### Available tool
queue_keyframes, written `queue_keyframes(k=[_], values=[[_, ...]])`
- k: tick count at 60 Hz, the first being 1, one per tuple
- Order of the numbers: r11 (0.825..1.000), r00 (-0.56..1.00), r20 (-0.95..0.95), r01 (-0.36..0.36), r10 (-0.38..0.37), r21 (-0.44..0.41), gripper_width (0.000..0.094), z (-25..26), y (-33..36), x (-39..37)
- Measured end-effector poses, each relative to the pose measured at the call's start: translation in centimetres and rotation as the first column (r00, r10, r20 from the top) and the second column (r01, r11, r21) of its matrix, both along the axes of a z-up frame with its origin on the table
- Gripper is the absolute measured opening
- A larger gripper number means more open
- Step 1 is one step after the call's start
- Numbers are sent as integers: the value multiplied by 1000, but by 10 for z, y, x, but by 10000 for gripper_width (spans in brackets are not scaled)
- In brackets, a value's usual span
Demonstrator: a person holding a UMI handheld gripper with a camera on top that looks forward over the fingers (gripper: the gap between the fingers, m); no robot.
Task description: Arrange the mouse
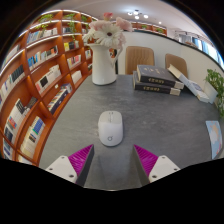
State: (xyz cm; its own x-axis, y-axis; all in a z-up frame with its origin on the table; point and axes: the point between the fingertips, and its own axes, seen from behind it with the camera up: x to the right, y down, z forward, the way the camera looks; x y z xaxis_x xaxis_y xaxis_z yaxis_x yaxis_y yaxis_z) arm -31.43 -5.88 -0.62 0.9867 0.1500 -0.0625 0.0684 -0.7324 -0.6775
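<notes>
A white computer mouse (110,128) lies on the grey table (150,115), just ahead of my fingers and slightly toward the left one. My gripper (113,160) is open, its magenta pads (82,158) spread wide with only bare table between them. The mouse rests on the table on its own, untouched by either finger.
A white vase of pale flowers (103,62) stands beyond the mouse. A stack of books (157,80) lies at the far right, with another book (196,84) and a green plant (216,88) past it. Bookshelves (40,80) run along the left. Wooden chairs (140,57) sit behind the table.
</notes>
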Motion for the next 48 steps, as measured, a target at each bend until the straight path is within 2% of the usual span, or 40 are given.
queue_keyframes(k=[14, 16, 24, 27, 35, 38, 44, 48], values=[[1000, 1000, 16, 11, -11, 1, 759, -9, 67, -21], [1000, 1000, 25, 18, -18, -7, 734, -11, 71, -20], [1000, 998, 60, 17, -17, -12, 517, -11, 80, -12], [1000, 999, 49, 22, -21, -14, 501, -11, 79, -11], [1000, 999, 37, 18, -18, -11, 384, -11, 79, -10], [1000, 1000, 27, 6, -6, -24, 352, -11, 80, -11], [997, 999, 12, -29, 30, -67, 351, -3, 78, -6], [999, 999, 26, -48, 48, -21, 352, 32, 91, 15]])
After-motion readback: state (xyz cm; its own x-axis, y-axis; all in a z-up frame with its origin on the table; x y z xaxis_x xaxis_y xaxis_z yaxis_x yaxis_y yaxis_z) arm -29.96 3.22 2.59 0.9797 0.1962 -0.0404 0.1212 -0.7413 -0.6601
